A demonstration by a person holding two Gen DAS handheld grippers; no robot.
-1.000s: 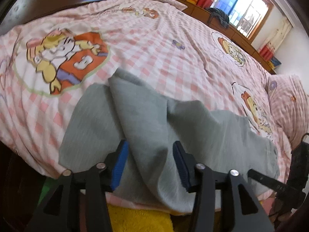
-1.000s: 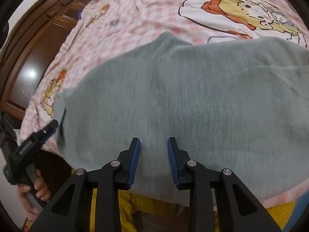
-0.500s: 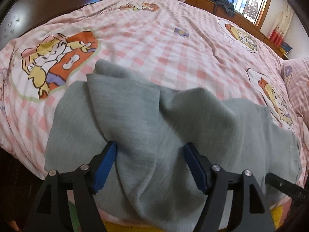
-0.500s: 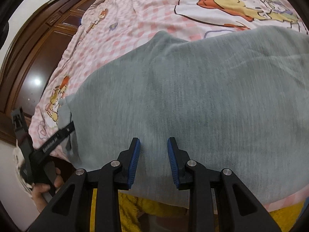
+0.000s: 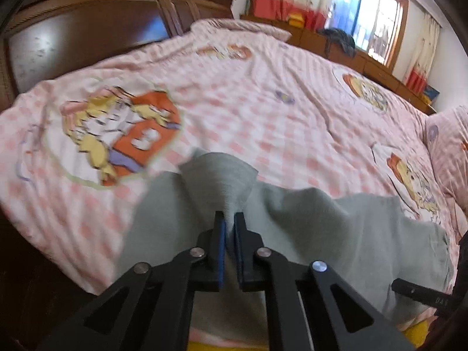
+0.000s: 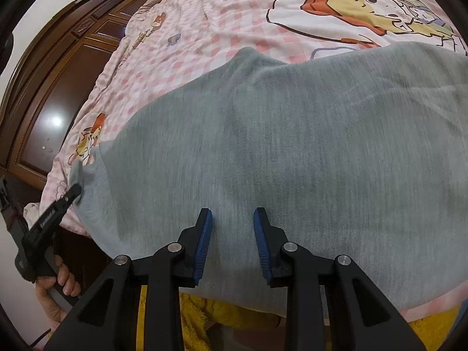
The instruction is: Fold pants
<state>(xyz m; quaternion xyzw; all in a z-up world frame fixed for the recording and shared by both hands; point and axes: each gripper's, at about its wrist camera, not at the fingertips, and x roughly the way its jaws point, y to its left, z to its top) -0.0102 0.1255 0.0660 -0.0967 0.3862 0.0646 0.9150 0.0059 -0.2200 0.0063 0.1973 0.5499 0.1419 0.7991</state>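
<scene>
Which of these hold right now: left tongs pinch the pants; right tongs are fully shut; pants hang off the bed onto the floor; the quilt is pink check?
1. Left tongs pinch a raised fold of the pants: true.
2. Right tongs are fully shut: false; a gap shows between the pads, over the cloth.
3. Pants hang onto the floor: false; they lie on the bed near its edge.
4. Quilt is pink check: true.

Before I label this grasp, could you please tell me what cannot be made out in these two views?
- Left wrist view: the grey pants and quilt are motion-blurred; the left gripper hides the pinched fabric edge.
- Right wrist view: the right gripper covers the near hem; whether its pads press the cloth is unclear.
- The pants' right end is cut off by the frame.
</scene>
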